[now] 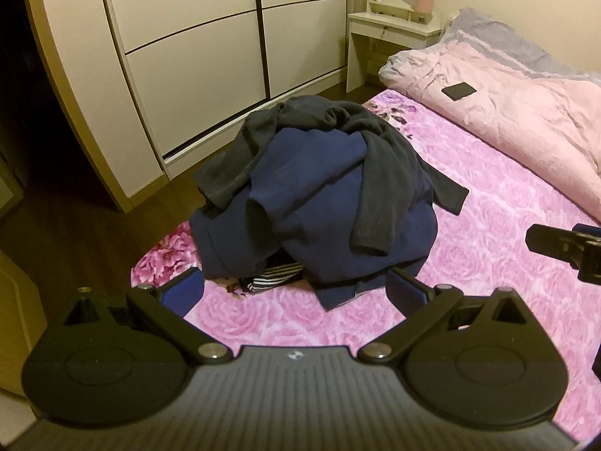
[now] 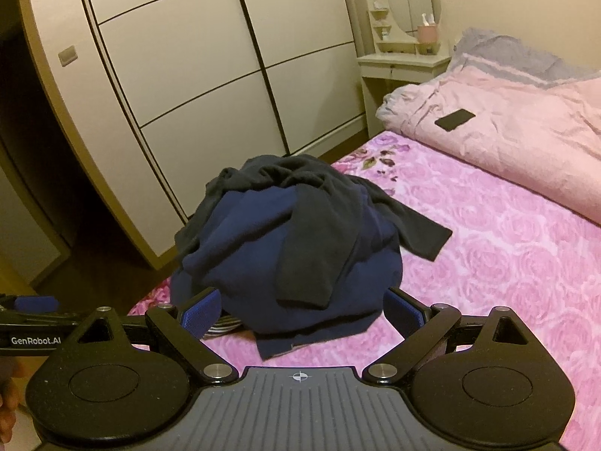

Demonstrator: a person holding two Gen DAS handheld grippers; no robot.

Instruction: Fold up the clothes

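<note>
Both grippers (image 1: 295,293) (image 2: 300,310) spread, empty; striped garment (image 1: 272,282) mostly buried under dark clothes pile (image 1: 319,195).

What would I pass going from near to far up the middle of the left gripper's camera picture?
Left gripper with open fingers → pink rose bedsheet → striped garment peeking out under the pile → navy garment → dark grey garment on top → wardrobe doors.
</note>
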